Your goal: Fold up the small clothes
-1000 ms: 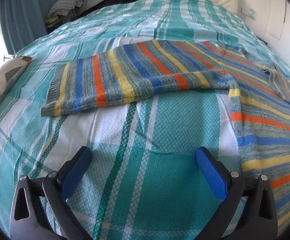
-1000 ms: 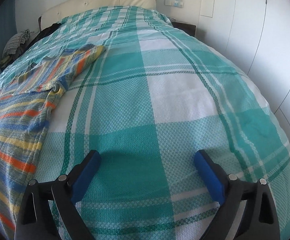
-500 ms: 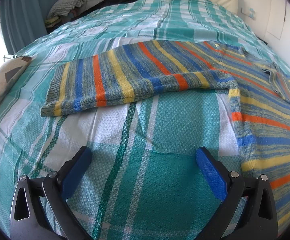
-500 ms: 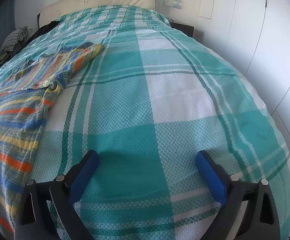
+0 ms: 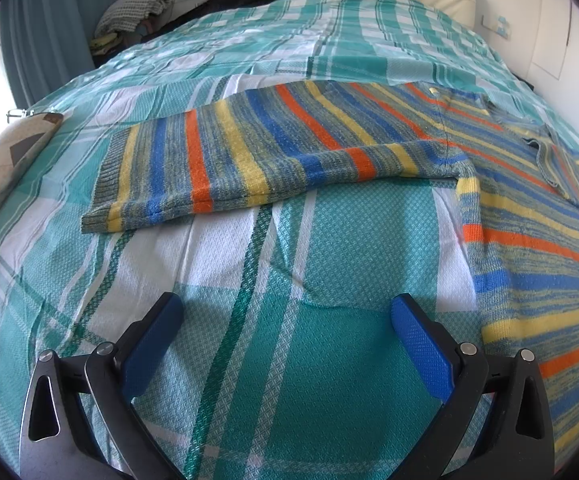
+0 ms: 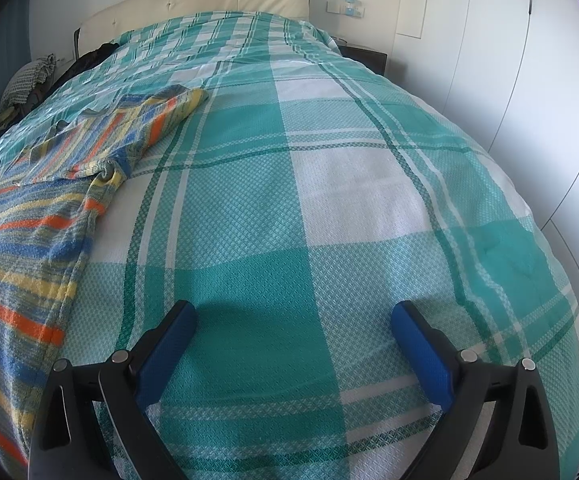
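Striped knit sweater point(image 5: 369, 152) lies flat on the teal plaid bed point(image 6: 329, 200), one sleeve stretched sideways. Left gripper point(image 5: 287, 320), jaws wide and empty, hovers just short of that sleeve. Right gripper point(image 6: 295, 326), equally wide, hangs over bare bedspread beside the sweater's hem.
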`<state>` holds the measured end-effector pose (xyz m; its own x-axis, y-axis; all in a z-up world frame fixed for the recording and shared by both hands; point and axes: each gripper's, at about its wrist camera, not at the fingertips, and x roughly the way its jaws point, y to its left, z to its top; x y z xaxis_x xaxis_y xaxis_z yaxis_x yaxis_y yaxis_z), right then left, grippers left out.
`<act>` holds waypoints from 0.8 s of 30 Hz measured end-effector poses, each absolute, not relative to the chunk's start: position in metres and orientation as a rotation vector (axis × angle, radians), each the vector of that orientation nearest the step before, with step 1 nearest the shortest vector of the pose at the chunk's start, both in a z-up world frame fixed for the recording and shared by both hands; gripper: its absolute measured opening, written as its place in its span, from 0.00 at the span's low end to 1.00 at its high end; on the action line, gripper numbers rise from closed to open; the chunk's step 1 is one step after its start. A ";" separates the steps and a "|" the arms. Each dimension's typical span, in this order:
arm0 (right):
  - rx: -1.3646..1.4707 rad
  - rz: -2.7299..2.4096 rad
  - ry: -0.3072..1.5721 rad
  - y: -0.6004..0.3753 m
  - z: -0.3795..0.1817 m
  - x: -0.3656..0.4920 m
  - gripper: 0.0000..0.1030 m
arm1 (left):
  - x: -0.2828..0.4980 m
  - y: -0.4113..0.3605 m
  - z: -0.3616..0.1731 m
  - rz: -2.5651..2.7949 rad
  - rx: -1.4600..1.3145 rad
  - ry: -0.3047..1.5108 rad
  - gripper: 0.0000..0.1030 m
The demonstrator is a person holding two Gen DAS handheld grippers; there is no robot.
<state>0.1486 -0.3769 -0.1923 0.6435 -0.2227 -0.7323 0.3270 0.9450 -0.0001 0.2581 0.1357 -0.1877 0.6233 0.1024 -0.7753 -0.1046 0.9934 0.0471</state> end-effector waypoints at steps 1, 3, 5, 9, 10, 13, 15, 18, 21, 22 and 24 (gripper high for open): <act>0.137 -0.314 0.814 -0.377 -0.192 0.148 0.95 | 0.258 0.136 -0.188 0.119 -0.003 0.890 1.00; 0.137 -0.314 0.815 -0.377 -0.192 0.149 0.95 | 0.258 0.136 -0.188 0.119 -0.003 0.890 1.00; 0.137 -0.313 0.814 -0.377 -0.192 0.148 0.95 | 0.258 0.136 -0.188 0.119 -0.003 0.890 1.00; 0.143 -0.312 0.810 -0.377 -0.193 0.148 0.95 | 0.260 0.135 -0.188 0.119 -0.003 0.890 1.00; 0.143 -0.313 0.810 -0.376 -0.192 0.148 0.95 | 0.259 0.135 -0.188 0.118 -0.003 0.890 1.00; 0.144 -0.312 0.809 -0.377 -0.193 0.148 0.95 | 0.260 0.135 -0.188 0.122 0.002 0.890 1.00; 0.143 -0.311 0.810 -0.377 -0.193 0.148 0.95 | 0.257 0.136 -0.188 0.125 0.005 0.888 1.00; 0.149 -0.308 0.806 -0.377 -0.193 0.148 0.95 | 0.258 0.136 -0.188 0.121 -0.001 0.890 1.00; 0.152 -0.307 0.805 -0.377 -0.193 0.148 0.95 | 0.255 0.135 -0.187 0.126 0.004 0.885 1.00; 0.151 -0.308 0.805 -0.377 -0.193 0.148 0.95 | 0.255 0.134 -0.188 0.128 0.008 0.885 1.00; 0.151 -0.308 0.804 -0.377 -0.193 0.148 0.95 | 0.255 0.135 -0.187 0.125 0.002 0.888 1.00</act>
<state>0.1478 -0.3770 -0.1932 0.6522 -0.2129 -0.7275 0.3270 0.9449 0.0166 0.2550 0.1347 -0.1873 0.6239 0.1096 -0.7738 -0.1083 0.9927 0.0533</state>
